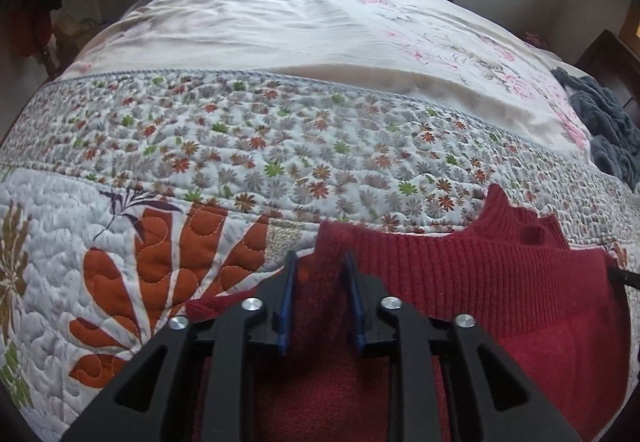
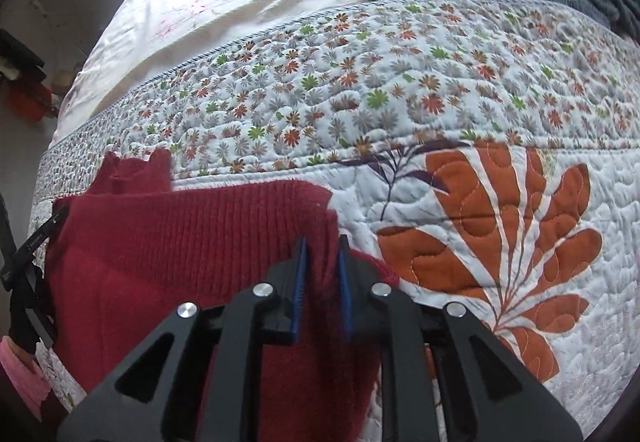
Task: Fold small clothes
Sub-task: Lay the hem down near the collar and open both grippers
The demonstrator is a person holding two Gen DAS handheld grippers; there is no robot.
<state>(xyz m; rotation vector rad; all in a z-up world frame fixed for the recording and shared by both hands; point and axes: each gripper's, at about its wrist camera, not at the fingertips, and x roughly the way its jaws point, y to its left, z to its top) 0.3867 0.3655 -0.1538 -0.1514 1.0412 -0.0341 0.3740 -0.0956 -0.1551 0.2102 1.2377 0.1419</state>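
Sweater [image 1: 500,282] hem hangs clamped in both the left claw [image 1: 320,262] and right claw [image 2: 322,246] above the quilt [image 1: 240,145]; uneven pulling could let the knit slip, skewing the fold.

Ribbed knit sweater [image 1: 500,282] (matt wool).

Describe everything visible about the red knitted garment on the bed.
The red sweater is a deep red knit, seemingly woolly, with a ribbed band along its far edge. Beyond that band a ribbed part sticks up. It lies on the quilted bedspread, partly lifted. The left gripper pinches one ribbed corner, the right gripper the other, fabric bunched between the blue pads.
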